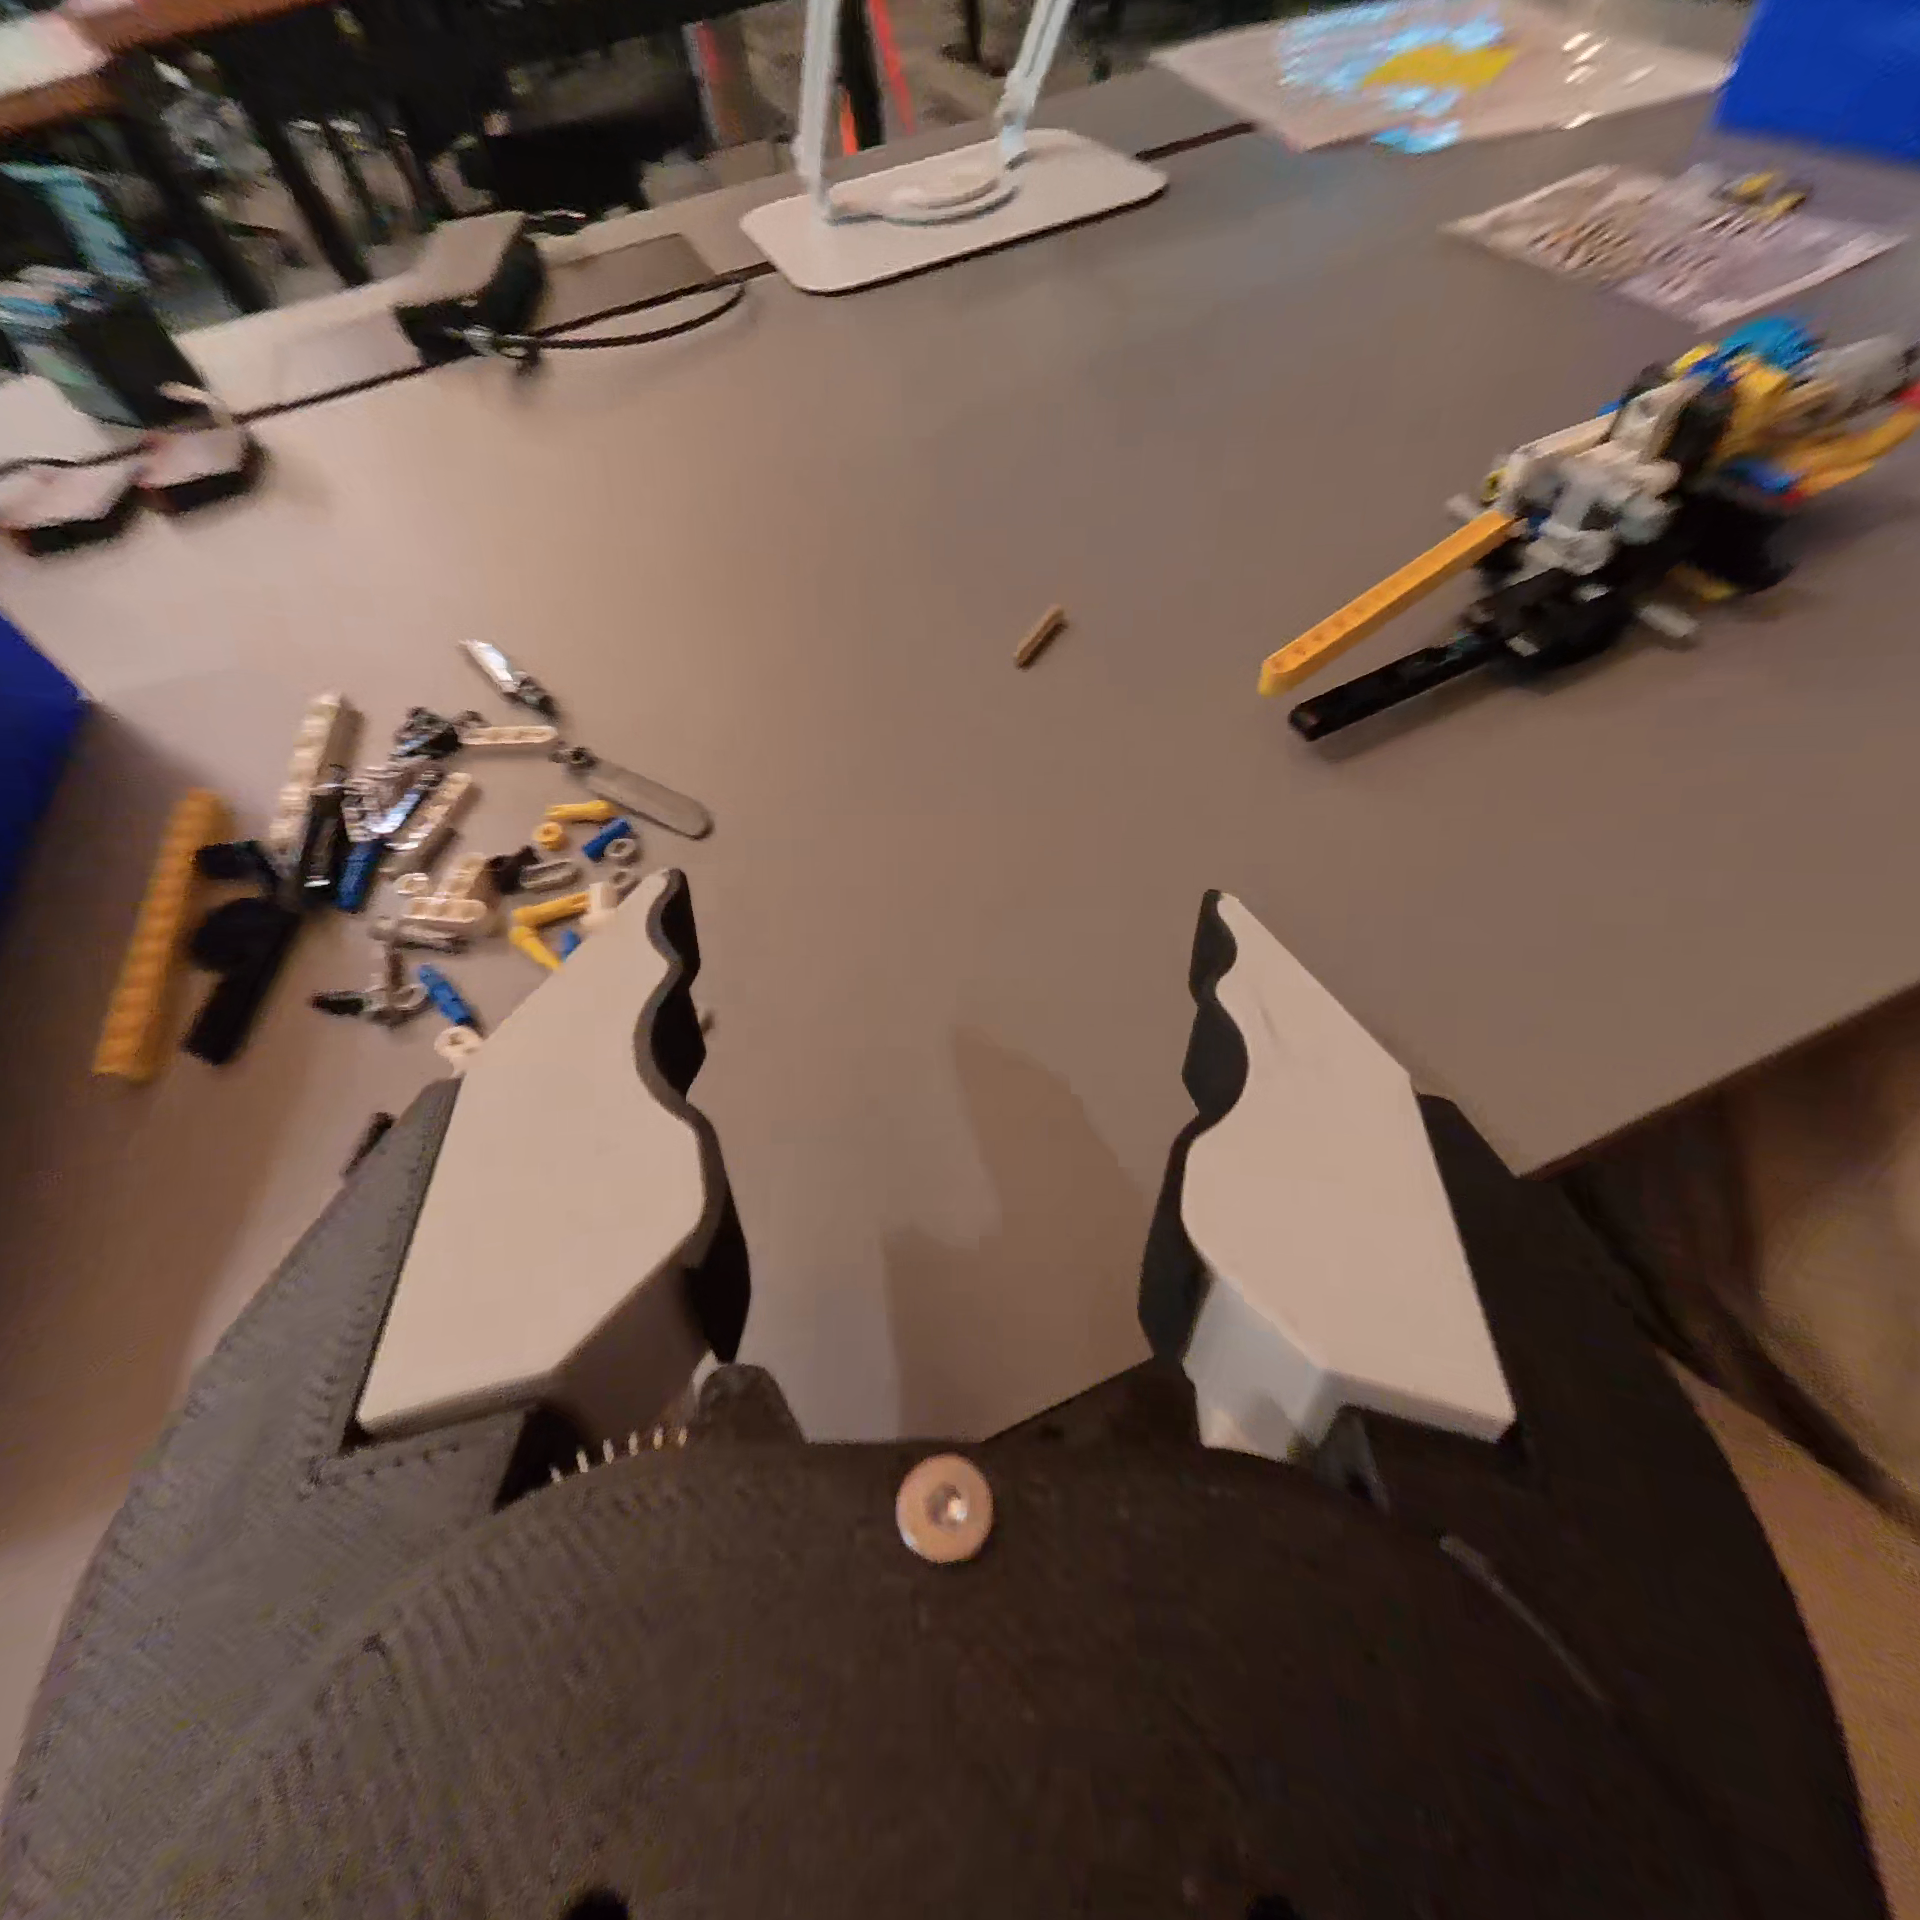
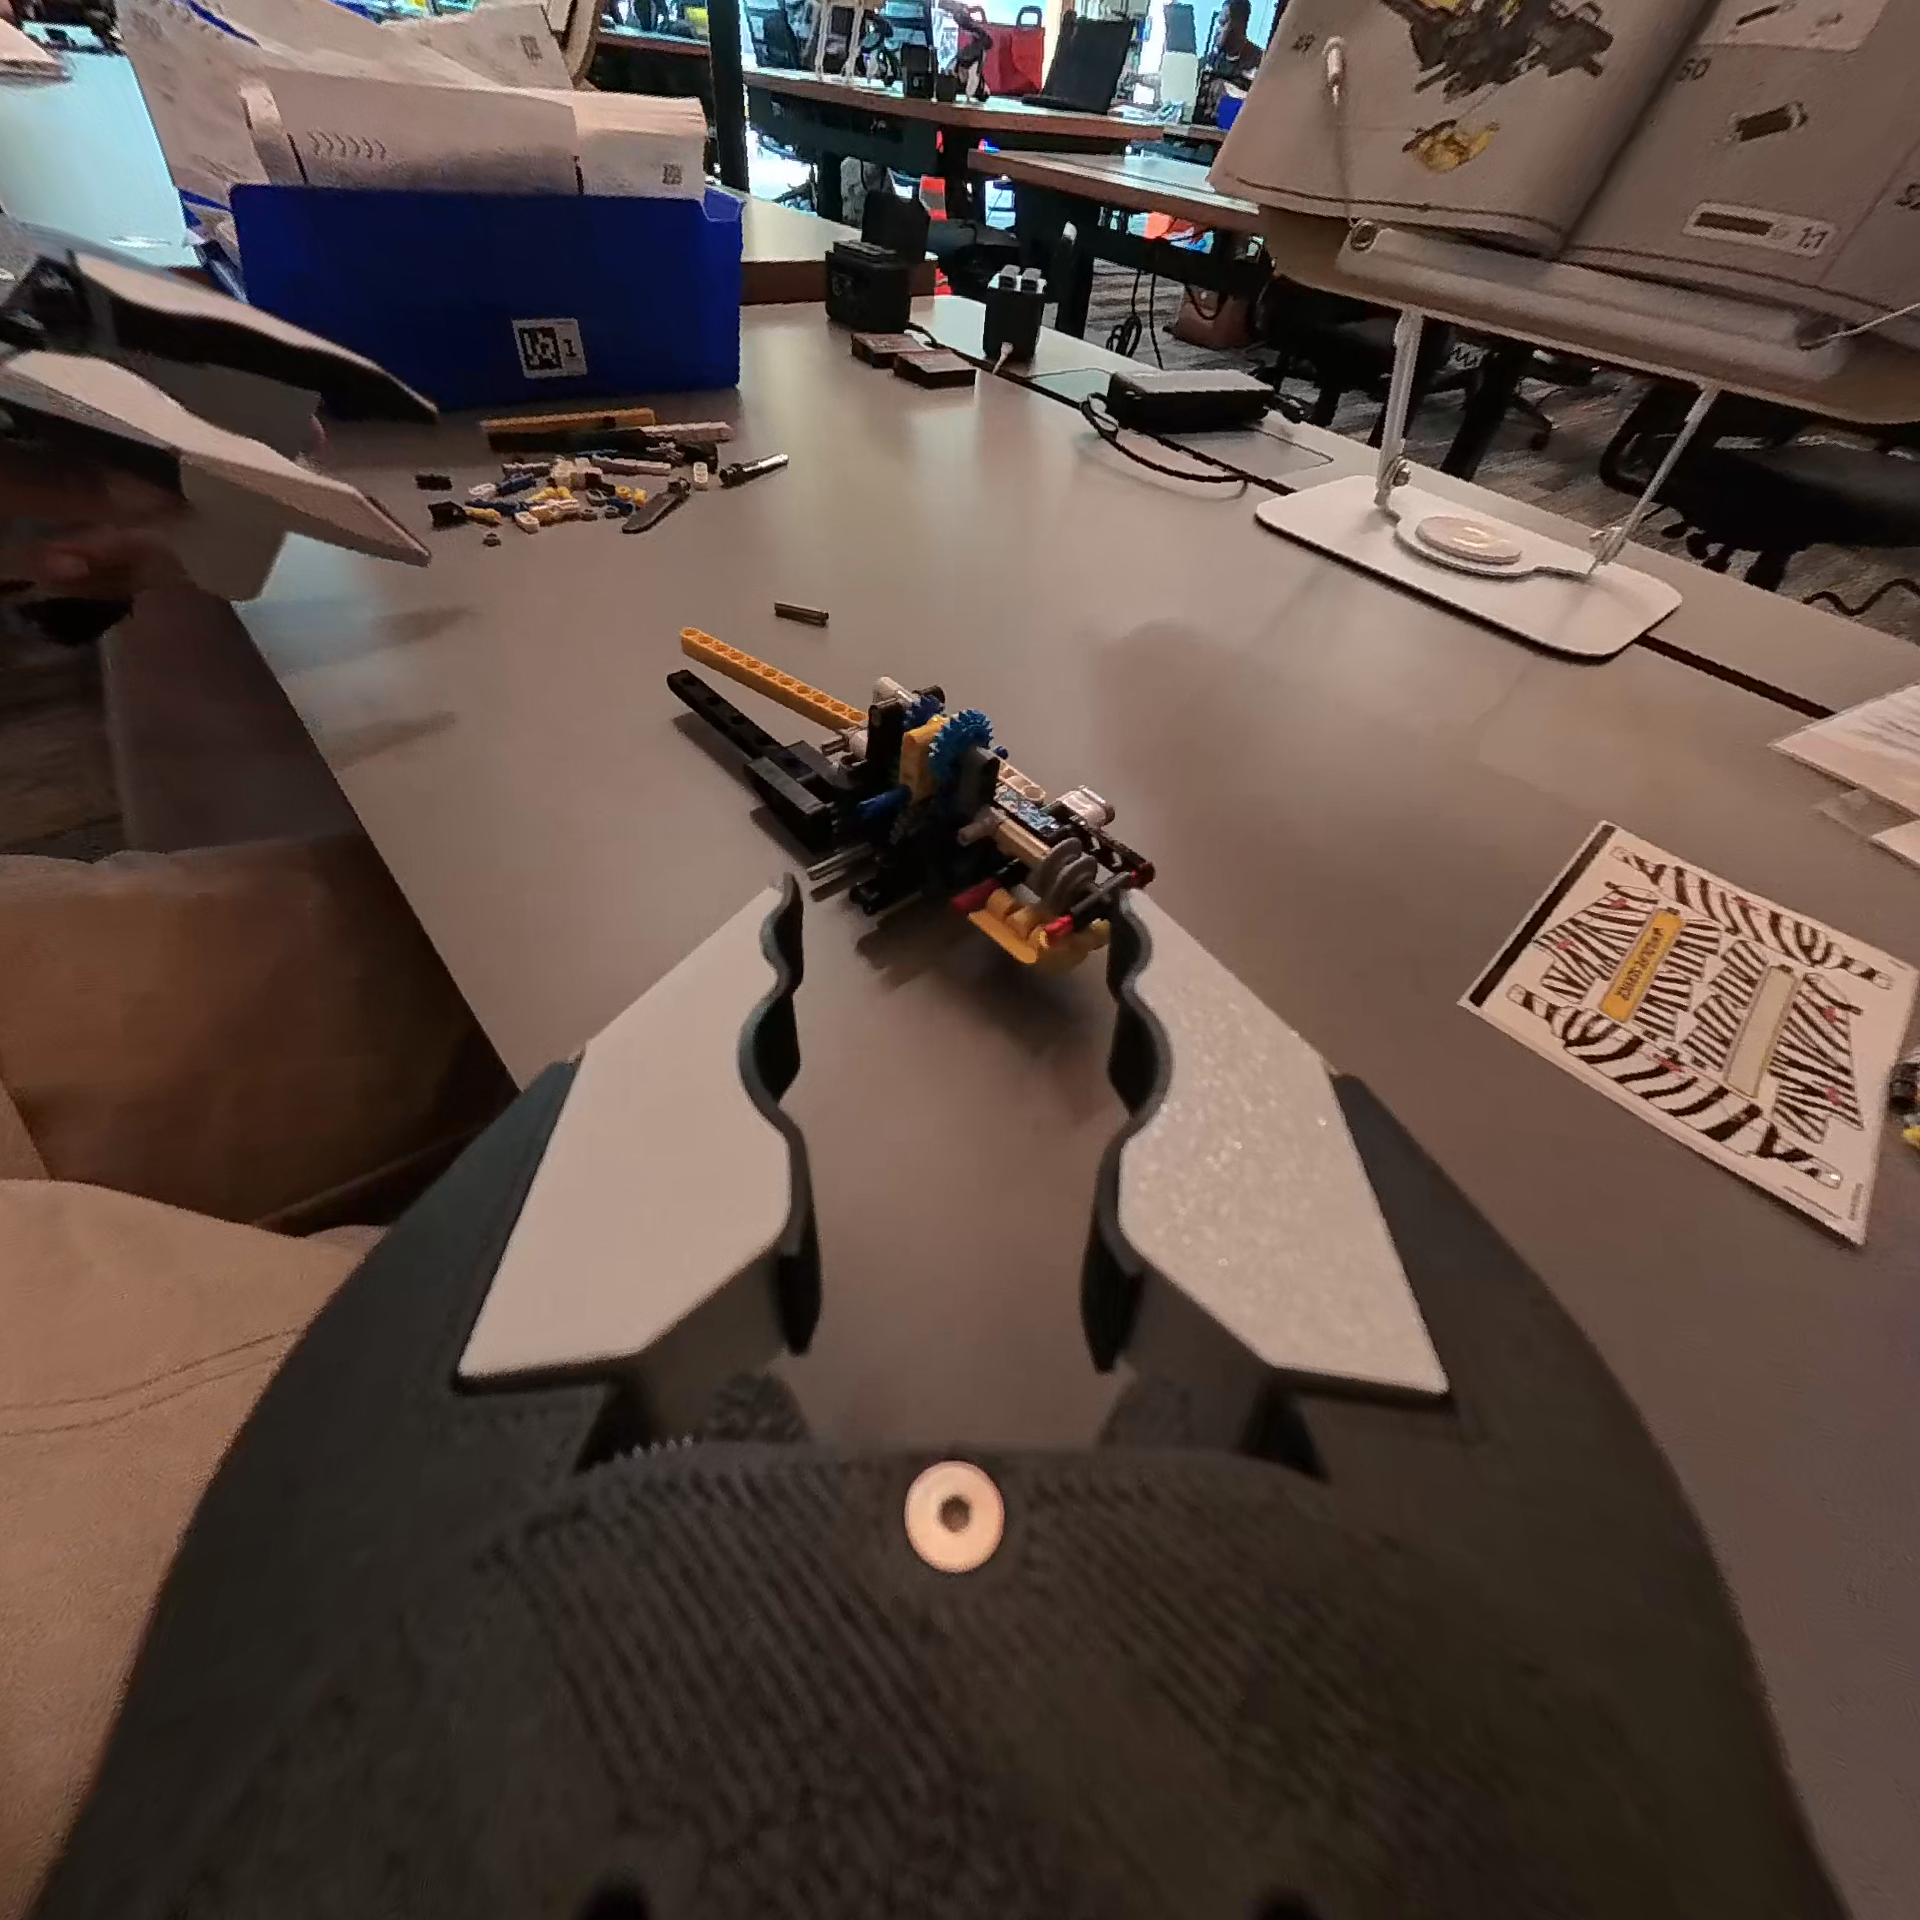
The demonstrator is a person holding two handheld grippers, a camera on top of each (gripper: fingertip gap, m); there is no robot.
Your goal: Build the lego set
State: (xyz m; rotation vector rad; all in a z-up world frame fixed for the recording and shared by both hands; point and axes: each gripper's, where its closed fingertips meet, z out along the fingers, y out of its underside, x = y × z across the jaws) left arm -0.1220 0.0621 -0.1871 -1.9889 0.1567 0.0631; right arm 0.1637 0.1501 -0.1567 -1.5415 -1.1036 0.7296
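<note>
A part-built lego model point(image 2: 935, 800) of yellow, black, blue and grey pieces lies on the grey table point(image 2: 1299, 727), just beyond my right gripper point(image 2: 956, 914), which is open and empty. The model also shows at the right of the left wrist view point(image 1: 1621, 520). A pile of loose lego pieces point(image 1: 416, 862) lies left of my left gripper point(image 1: 940, 904), which is open and empty above the table. A small dark pin point(image 1: 1039, 636) lies alone mid-table. The left gripper also shows at the far left of the right wrist view point(image 2: 416, 478).
A blue bin point(image 2: 478, 291) stands behind the pile point(image 2: 582, 478). A white stand base point(image 2: 1465, 561) holds an instruction booklet point(image 2: 1621, 135) at the right. A zebra-striped sticker sheet point(image 2: 1704, 1018) lies right of the model. A power brick with cables point(image 2: 1184, 400) lies at the back. The table edge point(image 1: 1662, 1101) runs near.
</note>
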